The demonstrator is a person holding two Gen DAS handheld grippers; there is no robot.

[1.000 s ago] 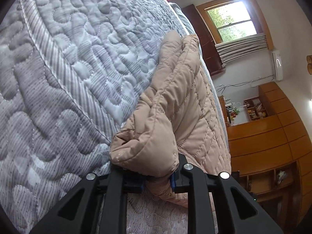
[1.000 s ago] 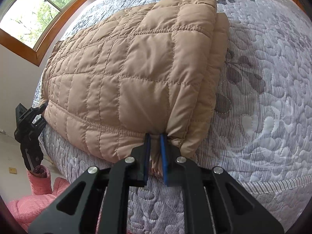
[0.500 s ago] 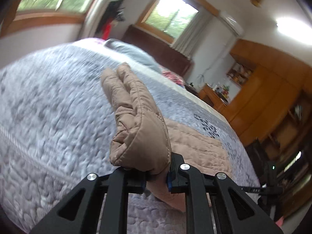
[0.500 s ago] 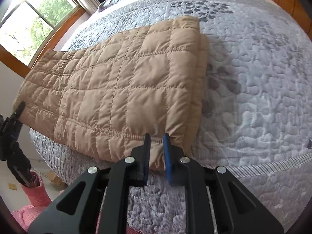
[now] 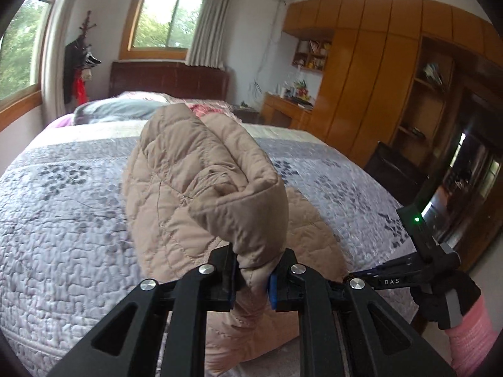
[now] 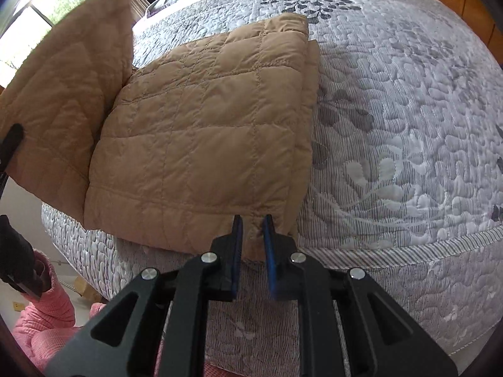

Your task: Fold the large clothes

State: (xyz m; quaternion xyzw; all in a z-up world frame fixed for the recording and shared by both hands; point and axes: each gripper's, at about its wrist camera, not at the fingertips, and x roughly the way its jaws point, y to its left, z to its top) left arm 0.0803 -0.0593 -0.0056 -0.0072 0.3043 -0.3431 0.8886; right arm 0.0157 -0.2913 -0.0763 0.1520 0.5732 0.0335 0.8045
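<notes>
Left gripper (image 5: 251, 270) clenched on a bunched edge of the tan quilted jacket (image 5: 201, 194), lifting that end up off the bed so it stands as a puffy fold in front of the camera. Rest of the jacket lies flat on the grey patterned bedspread (image 5: 56, 220), near the near edge of the bed. In the right wrist view the jacket (image 6: 204, 132) is a folded slab on the bedspread (image 6: 408, 125), left part raised as a flap at the far left, right side doubled over with a stacked edge. Right gripper (image 6: 253, 238) at the jacket's near hem by its near right corner, blue pads either side of the hem with a visible gap; hem fabric sits between them, cannot tell if it is pinched or let go. Right gripper (image 5: 408, 276) also shows at the right of the left view, low beside the bed edge. Pink sleeve (image 6: 47, 308) at lower left of the right view. Far end: dark headboard (image 5: 169, 80), window (image 5: 166, 19), wooden wardrobe (image 5: 377, 78) on the right, pillow (image 5: 119, 110) at the far left of the bed.
</notes>
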